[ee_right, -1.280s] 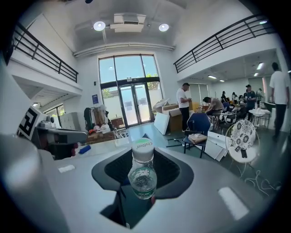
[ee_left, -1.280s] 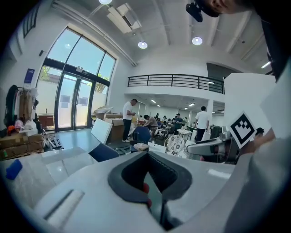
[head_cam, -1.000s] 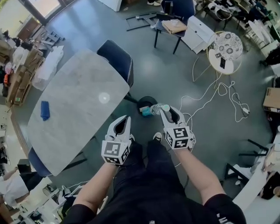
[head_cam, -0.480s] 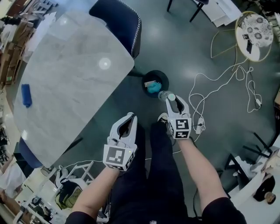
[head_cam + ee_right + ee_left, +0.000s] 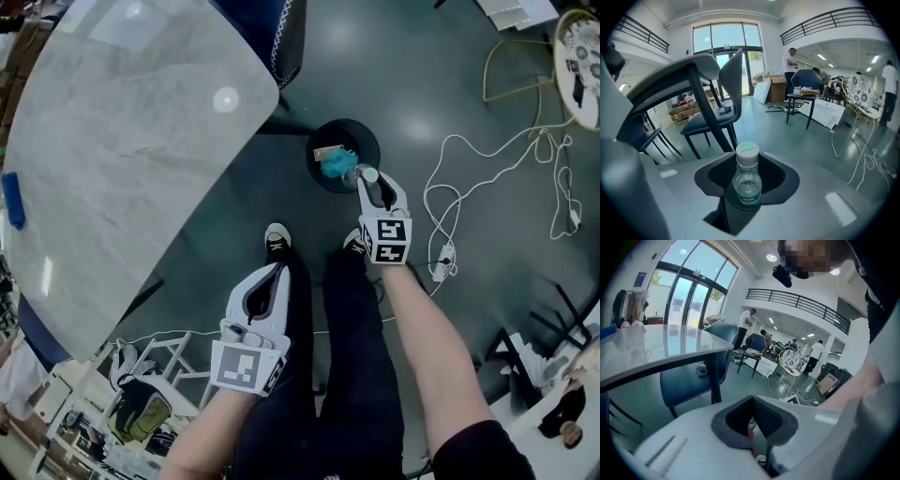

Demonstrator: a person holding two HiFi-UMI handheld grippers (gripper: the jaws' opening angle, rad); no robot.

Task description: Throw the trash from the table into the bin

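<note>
My right gripper is clamped partway closed on the clear bottle, cap pointing forward. The bin lies just ahead of its tips, so I judge that a release would drop the bottle in. My left gripper hangs aside, closed and empty.

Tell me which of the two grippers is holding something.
The right gripper: its jaws clamp a clear capped bottle near the black bin. The left gripper has its jaws shut on nothing.
</note>
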